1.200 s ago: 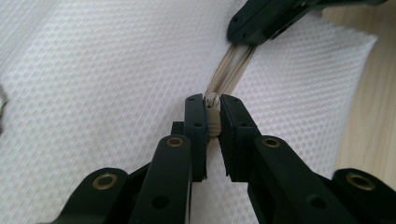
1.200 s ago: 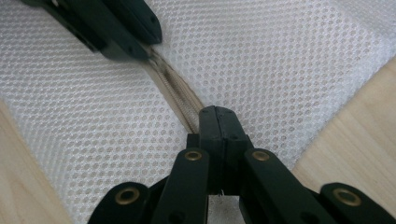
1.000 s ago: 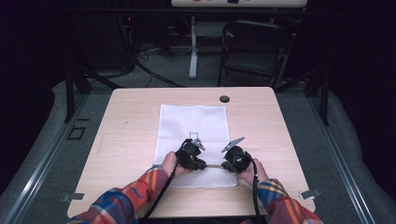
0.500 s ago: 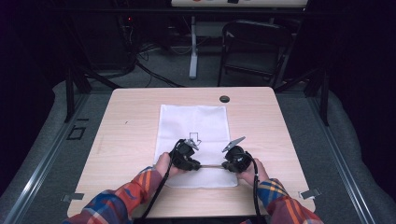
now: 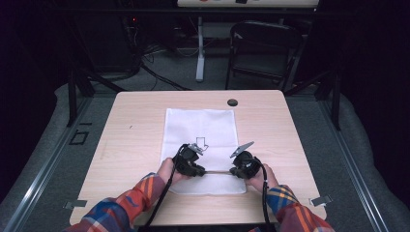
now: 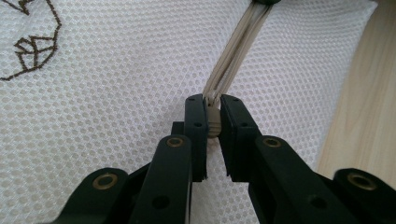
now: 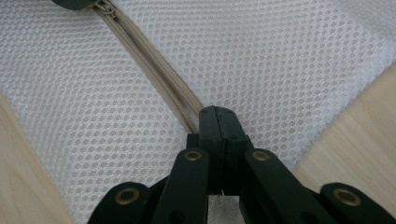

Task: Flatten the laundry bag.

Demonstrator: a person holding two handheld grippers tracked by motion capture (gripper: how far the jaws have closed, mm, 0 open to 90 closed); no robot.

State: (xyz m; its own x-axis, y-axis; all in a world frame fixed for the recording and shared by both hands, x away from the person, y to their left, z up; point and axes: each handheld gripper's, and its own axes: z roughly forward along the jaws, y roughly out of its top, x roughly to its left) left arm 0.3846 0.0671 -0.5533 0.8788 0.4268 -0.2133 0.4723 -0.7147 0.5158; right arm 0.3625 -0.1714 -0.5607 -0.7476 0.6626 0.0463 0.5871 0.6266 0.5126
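A white mesh bag (image 5: pixel 200 128) lies flat on the wooden table (image 5: pixel 135 135), a brown arrow print (image 5: pixel 201 143) on it. A beige zipper (image 5: pixel 217 171) runs across its near end. My left gripper (image 5: pixel 198 170) is shut on the zipper's left part; in the left gripper view its jaws (image 6: pixel 213 105) pinch a beige piece of the zipper (image 6: pixel 238 51). My right gripper (image 5: pixel 234 171) is shut on the zipper's other end; in the right gripper view the jaws (image 7: pixel 217 114) stand fully together over the zipper (image 7: pixel 149 51). The two grippers face each other, a short stretch of zipper between them.
A small black round cap (image 5: pixel 232 102) sits near the table's far edge. A dark folding chair (image 5: pixel 263 48) and a stand stand beyond the table. Bare wood lies left and right of the bag.
My left gripper has shifted slightly to the left along the zipper. The right gripper has kept still.
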